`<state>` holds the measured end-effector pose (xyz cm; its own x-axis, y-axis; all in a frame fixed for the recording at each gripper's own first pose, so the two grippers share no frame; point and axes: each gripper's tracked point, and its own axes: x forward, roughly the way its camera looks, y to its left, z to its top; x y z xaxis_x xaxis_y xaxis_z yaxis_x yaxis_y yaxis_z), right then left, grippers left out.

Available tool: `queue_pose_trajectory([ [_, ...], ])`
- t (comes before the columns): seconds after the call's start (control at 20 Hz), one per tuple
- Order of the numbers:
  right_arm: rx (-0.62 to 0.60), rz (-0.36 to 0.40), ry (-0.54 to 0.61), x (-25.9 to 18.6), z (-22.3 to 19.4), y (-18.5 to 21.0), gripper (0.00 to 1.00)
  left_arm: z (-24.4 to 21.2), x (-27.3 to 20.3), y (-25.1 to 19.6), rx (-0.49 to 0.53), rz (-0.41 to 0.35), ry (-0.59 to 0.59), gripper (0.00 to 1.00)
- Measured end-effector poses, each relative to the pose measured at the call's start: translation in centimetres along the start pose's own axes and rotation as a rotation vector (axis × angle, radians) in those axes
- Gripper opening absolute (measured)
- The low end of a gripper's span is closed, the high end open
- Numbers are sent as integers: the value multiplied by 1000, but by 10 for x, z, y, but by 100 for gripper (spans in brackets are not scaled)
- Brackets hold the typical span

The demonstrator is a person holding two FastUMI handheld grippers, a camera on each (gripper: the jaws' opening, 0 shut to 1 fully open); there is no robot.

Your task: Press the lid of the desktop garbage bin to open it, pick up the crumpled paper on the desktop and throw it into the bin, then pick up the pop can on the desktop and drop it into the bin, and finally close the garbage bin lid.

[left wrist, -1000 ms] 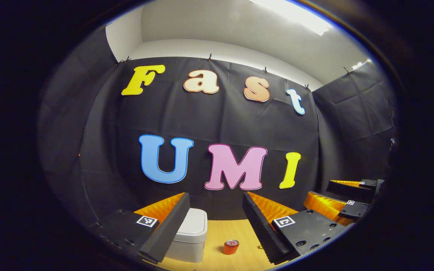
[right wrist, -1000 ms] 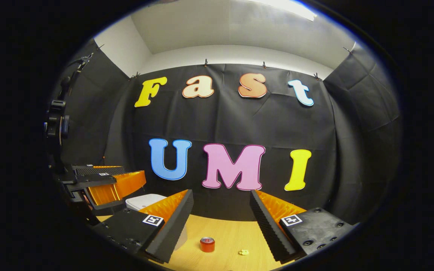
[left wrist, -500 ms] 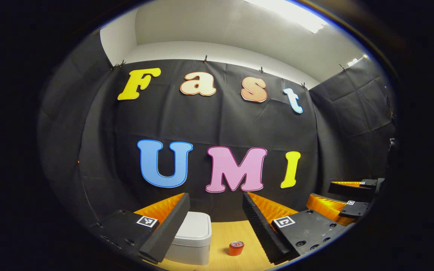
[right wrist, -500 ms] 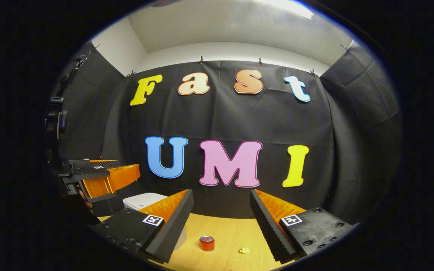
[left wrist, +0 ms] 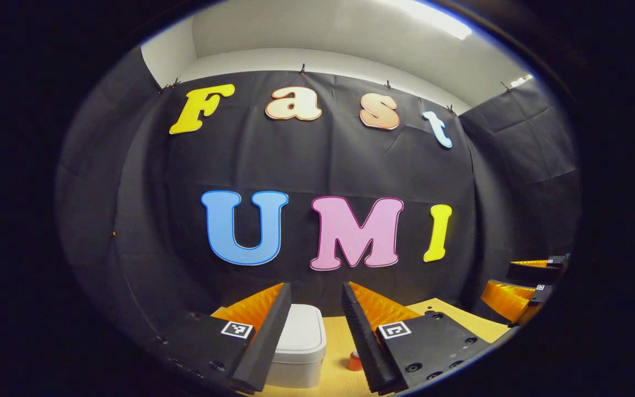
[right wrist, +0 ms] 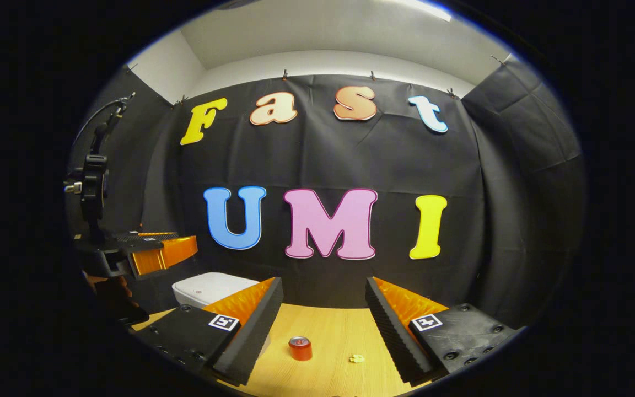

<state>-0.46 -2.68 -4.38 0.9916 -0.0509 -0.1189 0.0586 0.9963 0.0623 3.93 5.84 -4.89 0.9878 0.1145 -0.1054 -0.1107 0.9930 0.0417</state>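
The white desktop bin stands with its lid down, just beyond and below my left gripper, whose fingers are open with a narrow gap and nothing in it. The red pop can peeks out beside that gripper's right finger. In the right gripper view the pop can stands upright on the wooden desktop, and the small crumpled paper lies to its right. My right gripper hangs wide open above them. The bin is at the left, under the left gripper.
The black cloth wall closes the desktop at the back and on both sides. My right gripper shows at the far right of the left gripper view, over the desktop's corner. A hand holds the left gripper.
My left gripper's fingers have come closer together and it has moved in over the bin; the can has slipped behind its right finger. The right gripper has tilted down slightly.
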Motion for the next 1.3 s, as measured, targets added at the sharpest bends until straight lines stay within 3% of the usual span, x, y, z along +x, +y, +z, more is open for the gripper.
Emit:
queue_pose_trajectory([
  [0.2,-4,-15,51,5,-15,-7,96,-29,21,18,25,20,48,49],
  [0.35,-7,-27,78,5,-24,-14,97,-53,31,30,38,40,86,23],
  [0.4,-12,-32,84,6,-26,-16,97,-60,34,33,46,44,102,23],
  [0.55,-26,-40,88,7,-26,-20,97,-84,42,43,78,52,136,10],
  [0.8,-50,-47,82,8,-24,-24,97,-131,56,55,145,28,195,6],
  [1.1,-54,-59,88,7,-26,-27,97,-145,63,77,71,64,223,6],
  [1.3,-37,-60,104,9,-31,-25,97,-151,65,77,72,39,228,6],
])
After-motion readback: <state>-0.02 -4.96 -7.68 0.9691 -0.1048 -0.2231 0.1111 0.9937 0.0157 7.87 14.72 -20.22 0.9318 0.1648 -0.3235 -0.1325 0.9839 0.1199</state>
